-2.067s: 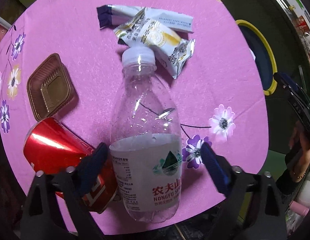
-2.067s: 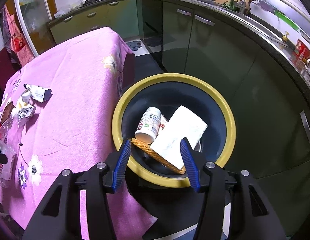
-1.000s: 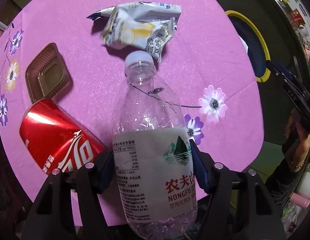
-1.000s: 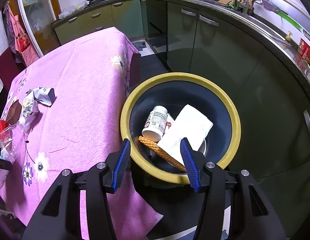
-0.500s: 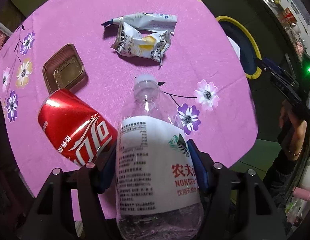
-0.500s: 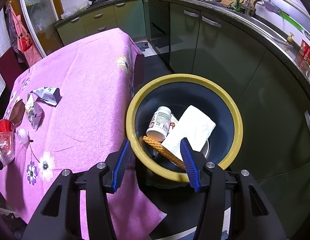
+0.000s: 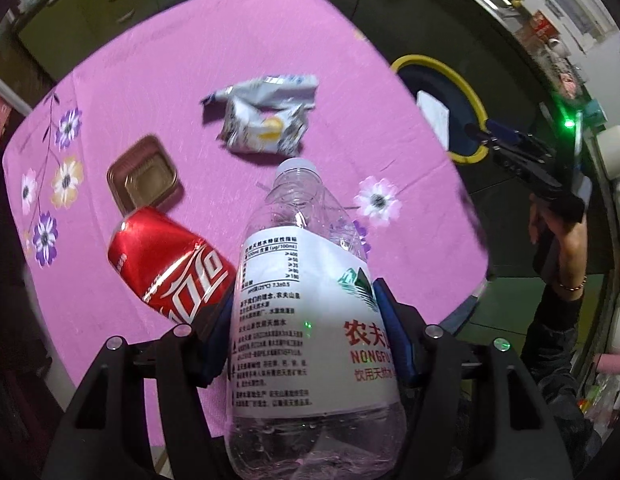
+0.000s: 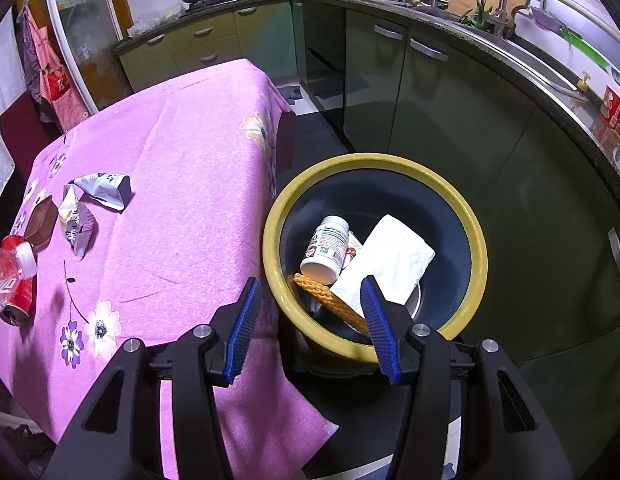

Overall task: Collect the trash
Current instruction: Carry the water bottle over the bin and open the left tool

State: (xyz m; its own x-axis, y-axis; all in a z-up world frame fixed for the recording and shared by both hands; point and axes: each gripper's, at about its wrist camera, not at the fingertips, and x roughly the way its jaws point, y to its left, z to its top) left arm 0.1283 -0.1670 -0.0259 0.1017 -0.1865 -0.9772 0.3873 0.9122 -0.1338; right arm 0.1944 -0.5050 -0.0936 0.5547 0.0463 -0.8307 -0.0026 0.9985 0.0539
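My left gripper is shut on a clear plastic water bottle with a white label and holds it raised above the pink tablecloth. A red cola can, a brown plastic tray and crumpled snack wrappers lie on the cloth. My right gripper is open and empty, above the near rim of the yellow-rimmed bin. The bin holds a white pill bottle, a white tissue and an orange rope.
The bin stands on the floor beside the table's right edge. Green kitchen cabinets and a counter with a sink curve behind it. The can and wrappers show at the left in the right wrist view.
My left gripper closed on the bottle and lifted it off the cloth, drawing back from the wrappers. My right gripper drifted slightly, staying open over the bin's rim.
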